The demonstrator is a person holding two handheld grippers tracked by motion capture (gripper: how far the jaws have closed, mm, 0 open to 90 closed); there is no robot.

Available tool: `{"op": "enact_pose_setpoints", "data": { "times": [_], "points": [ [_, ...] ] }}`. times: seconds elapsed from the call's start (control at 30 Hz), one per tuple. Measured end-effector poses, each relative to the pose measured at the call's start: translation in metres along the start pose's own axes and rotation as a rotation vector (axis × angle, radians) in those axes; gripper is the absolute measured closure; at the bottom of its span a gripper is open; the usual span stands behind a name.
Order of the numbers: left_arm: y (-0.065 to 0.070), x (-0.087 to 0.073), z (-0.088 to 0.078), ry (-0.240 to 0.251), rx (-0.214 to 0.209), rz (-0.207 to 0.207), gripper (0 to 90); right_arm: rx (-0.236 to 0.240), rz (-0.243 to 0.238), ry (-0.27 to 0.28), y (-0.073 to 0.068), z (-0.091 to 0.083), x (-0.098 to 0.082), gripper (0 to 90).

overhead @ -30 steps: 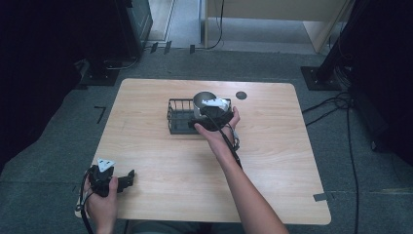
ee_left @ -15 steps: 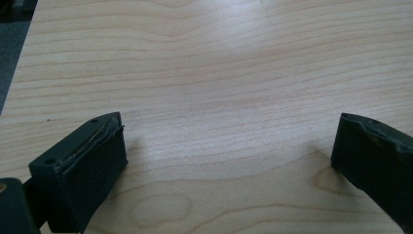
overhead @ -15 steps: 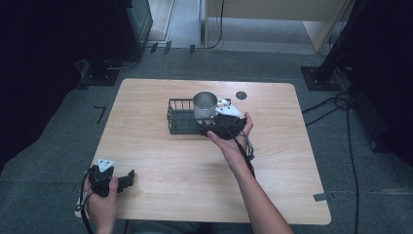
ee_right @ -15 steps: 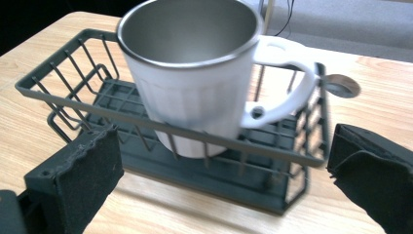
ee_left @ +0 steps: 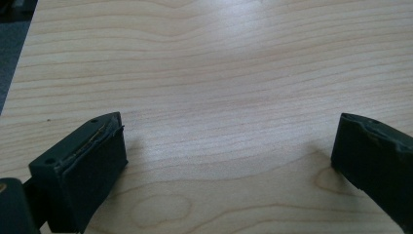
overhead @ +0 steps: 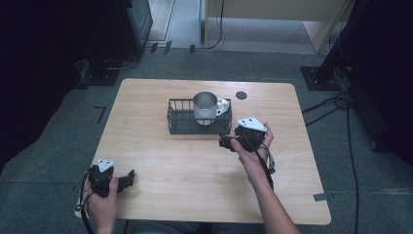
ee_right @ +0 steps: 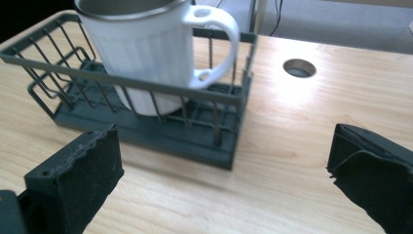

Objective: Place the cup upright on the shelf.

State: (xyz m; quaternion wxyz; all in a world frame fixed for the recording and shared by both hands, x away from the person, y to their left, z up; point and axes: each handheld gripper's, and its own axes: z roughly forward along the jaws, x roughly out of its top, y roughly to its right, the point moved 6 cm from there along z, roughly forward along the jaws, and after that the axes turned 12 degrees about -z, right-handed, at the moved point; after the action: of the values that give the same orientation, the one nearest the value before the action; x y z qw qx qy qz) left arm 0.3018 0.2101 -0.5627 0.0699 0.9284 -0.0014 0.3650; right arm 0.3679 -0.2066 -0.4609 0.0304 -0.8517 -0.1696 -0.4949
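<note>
A white mug (overhead: 206, 107) stands upright in the wire rack (overhead: 179, 123) near a table hole (overhead: 241, 95), handle pointing right, while the right gripper (overhead: 225, 142), jaws wide and empty, sits just beside the rack and the left gripper (overhead: 127, 176), also agape, rests near the table's (overhead: 195, 161) front-left corner.

Wooden table (overhead: 160, 146) bears wire basket (overhead: 181, 123).

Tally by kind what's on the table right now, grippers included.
White mug: 1
Dark wire basket: 1
Grippers: 2, the left gripper and the right gripper
Total: 4
</note>
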Motion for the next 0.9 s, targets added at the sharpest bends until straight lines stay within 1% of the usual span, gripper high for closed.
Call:
{"op": "enact_pose_setpoints", "data": {
  "times": [0.13,0.23,0.33,0.57,0.73,0.9],
  "points": [
    [0.0,0.0,0.0,-0.002,0.0,0.002,0.0,-0.014,-0.003,-0.003,0.008,-0.006,-0.01,0.0],
    [0.0,0.0,0.0,-0.002,0.0,0.003,0.0,-0.025,0.005,-0.011,0.015,-0.011,-0.019,0.0],
    [0.0,0.0,0.0,-0.002,0.0,0.003,0.0,-0.04,0.003,-0.019,0.022,-0.015,-0.029,0.0],
    [0.0,0.0,0.0,-0.002,0.0,0.003,0.0,-0.061,0.019,-0.039,0.039,-0.023,-0.053,0.0],
    [0.0,0.0,0.0,-0.002,0.0,0.003,0.0,-0.079,0.039,-0.052,0.051,-0.028,-0.067,0.0],
    [0.0,0.0,0.0,-0.002,0.0,0.003,0.0,-0.1,0.047,-0.062,0.063,-0.034,-0.08,0.0]
  ]
}}
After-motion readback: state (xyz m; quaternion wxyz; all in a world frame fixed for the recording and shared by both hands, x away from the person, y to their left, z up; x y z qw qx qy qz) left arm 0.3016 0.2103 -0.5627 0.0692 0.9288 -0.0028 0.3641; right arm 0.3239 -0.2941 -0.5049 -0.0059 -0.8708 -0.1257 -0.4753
